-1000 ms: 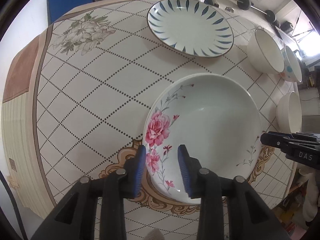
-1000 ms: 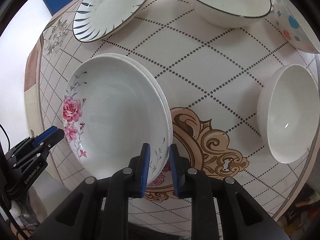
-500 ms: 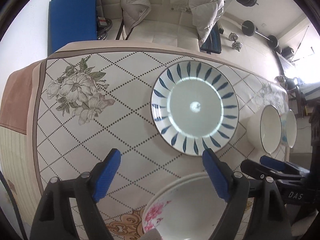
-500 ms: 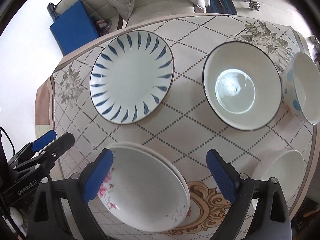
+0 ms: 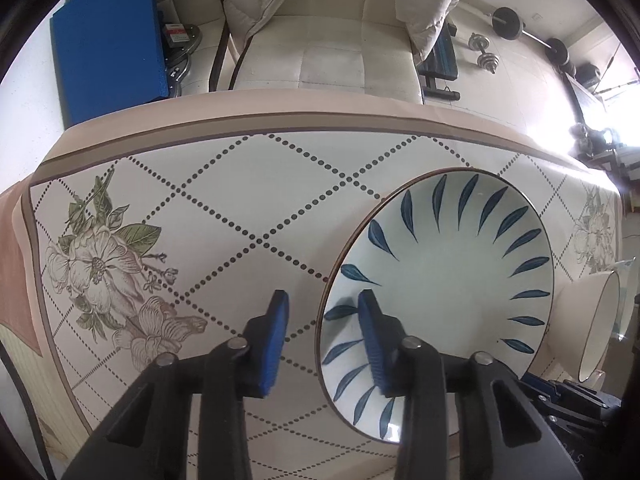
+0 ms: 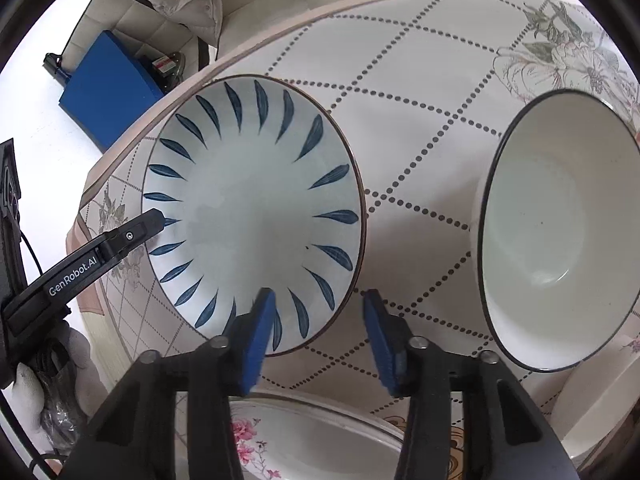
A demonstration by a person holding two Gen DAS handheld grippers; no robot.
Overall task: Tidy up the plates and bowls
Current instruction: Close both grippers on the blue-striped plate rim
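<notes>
White ceramic with pink rose sprays: a floral plate [image 6: 320,436] is seen nearest, at the bottom edge of the right wrist view, resting on the patterned tablecloth [image 5: 224,200].

Beyond it, a round blue-leaf plate [image 6: 252,216], pale with dark blue leaf strokes radiating inside a thin brown rim, is laid flat on the cloth toward the far left of the table.

The right gripper [image 6: 318,334] is held partly open, its blue pads straddling the near right rim of the blue-leaf plate; the left pad [image 6: 260,332] is seen over the plate's inside, the other outside over the cloth. Contact cannot be told.

The left gripper [image 5: 322,336] is likewise partly open, straddling the plate's [image 5: 436,300] left rim, one pad [image 5: 370,336] over the inside.

To the right, a cream bowl [image 6: 560,232] with a dark rim is set well apart from the plate.

Farthest, a blue panel [image 5: 108,32] and a cream sofa [image 5: 332,48] are noted past the table.
</notes>
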